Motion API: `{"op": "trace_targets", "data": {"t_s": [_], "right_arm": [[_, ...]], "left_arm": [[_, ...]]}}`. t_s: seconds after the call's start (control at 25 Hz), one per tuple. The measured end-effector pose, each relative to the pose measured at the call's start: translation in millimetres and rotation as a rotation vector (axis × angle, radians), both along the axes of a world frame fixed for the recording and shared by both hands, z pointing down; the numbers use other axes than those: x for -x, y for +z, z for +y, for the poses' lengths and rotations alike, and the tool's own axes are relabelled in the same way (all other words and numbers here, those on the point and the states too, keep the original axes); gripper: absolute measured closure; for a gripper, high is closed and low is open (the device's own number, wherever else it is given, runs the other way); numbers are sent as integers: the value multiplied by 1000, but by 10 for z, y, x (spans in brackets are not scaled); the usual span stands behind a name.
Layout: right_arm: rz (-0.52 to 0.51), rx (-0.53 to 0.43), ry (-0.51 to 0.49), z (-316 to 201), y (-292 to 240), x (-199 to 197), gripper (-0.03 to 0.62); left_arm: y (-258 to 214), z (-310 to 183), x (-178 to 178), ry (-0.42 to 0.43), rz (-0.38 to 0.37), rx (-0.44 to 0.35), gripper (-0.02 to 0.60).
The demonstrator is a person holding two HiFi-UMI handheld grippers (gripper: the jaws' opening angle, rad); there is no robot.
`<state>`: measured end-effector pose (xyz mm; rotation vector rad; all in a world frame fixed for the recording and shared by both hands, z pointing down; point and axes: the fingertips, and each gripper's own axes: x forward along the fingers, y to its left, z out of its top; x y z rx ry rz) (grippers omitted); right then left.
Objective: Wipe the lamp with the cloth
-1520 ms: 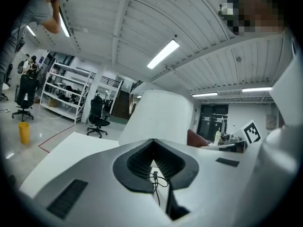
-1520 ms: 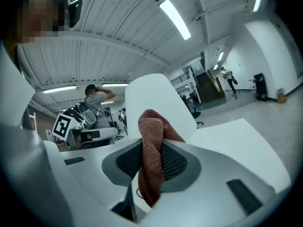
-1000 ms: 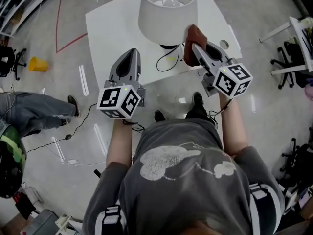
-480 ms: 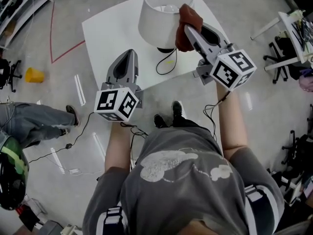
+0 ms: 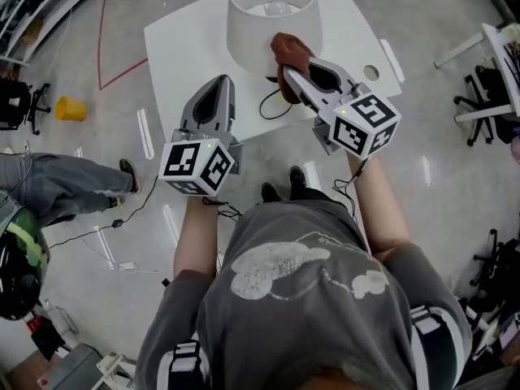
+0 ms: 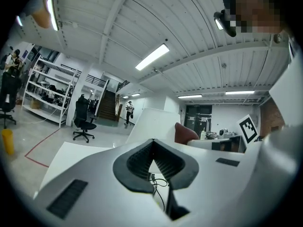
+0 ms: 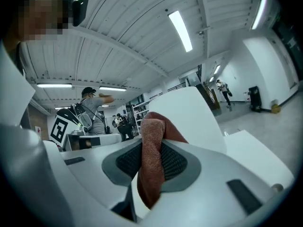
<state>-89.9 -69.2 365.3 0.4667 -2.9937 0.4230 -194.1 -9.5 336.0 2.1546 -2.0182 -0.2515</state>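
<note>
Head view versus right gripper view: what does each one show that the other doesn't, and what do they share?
Only the head view shows the lamp's bulb, its black cord and a yellow cup on the floor. Only the right gripper view shows the ribbed pads clamped on the cloth, and the ceiling lights. Both show the right gripper holding that reddish-brown cloth by the white lampshade, above the white table.
</note>
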Motion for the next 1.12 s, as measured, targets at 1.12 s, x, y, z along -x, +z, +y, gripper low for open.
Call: {"op": "trace_targets", "data": {"t_s": [1.12], "right_arm": [[-28, -43, 287, 364, -171, 339, 503]], "left_arm": [[-42, 94, 800, 250, 29, -53, 574]]}}
